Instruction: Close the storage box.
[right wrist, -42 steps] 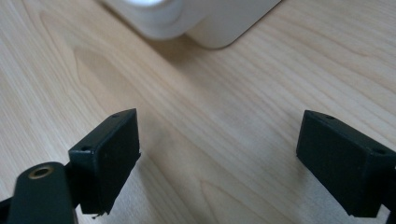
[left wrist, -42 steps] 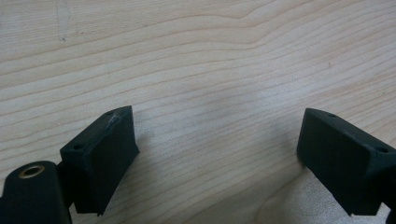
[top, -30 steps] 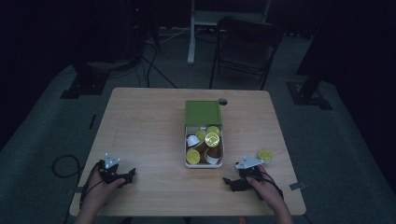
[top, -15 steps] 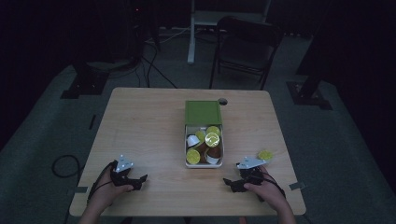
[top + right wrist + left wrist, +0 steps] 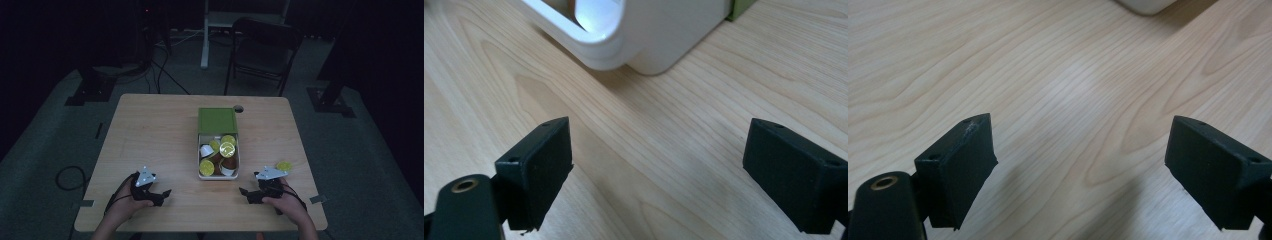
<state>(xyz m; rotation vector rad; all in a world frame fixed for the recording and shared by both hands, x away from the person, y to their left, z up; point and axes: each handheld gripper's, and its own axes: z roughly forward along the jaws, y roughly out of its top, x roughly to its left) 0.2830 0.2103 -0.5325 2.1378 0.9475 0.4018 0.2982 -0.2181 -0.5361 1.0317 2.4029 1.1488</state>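
A white rectangular plastic box point(image 5: 218, 172) with a green lid point(image 5: 217, 120) sits mid-table point(image 5: 150, 135), holding roughly seven yellow-lidded capsules point(image 5: 227, 149), dim and hard to count; no writing is legible. One loose capsule point(image 5: 284, 165) lies beside the right claw point(image 5: 245, 192). Both it and the left claw point(image 5: 166, 192) gape, empty.

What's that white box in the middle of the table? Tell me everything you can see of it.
The white box is a small oblong tray with rounded corners, plastic by its look. It lies flat near the middle of the wooden table, its lid off. A green lid lies against its far end. Inside sit small round capsules, some yellow-green on top, some brown, one white. Neither tool touches it.
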